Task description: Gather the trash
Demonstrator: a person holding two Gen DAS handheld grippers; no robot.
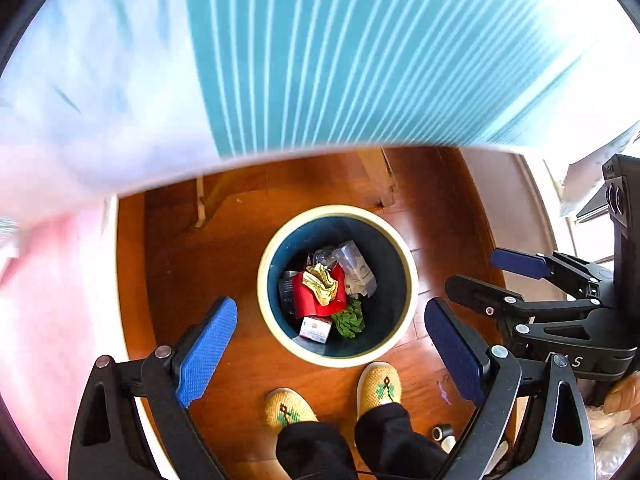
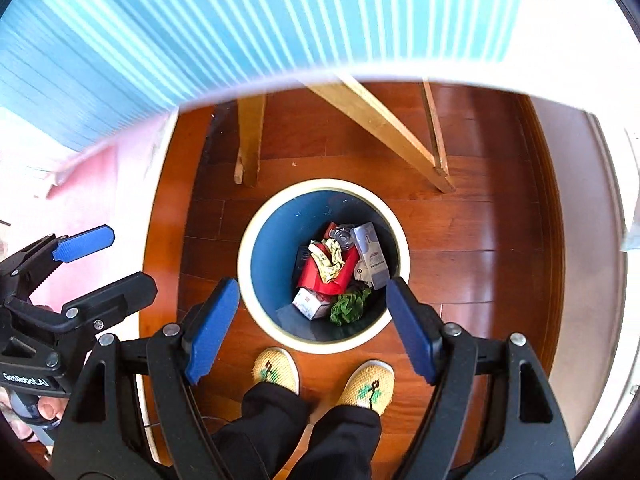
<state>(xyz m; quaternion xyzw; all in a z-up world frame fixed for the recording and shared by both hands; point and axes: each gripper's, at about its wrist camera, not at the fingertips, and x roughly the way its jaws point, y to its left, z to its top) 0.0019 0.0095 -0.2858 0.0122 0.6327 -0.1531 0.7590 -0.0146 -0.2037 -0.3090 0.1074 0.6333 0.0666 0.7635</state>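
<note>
Hovering directly above bin (image 2: 323, 264), both released: right gripper (image 2: 312, 328) and left gripper (image 1: 330, 352) (empty, jaws spread); trash (image 2: 332, 268) lying at bin bottom.

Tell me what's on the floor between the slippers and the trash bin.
Nothing: bare wood floor separates the slippers from the bin, clearest in the right wrist view.

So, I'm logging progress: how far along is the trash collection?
Done: trash bin already holds a red packet, crumpled paper, green wad. In hand: nothing; left gripper and right gripper are open above it. Left: no loose trash visible.
</note>
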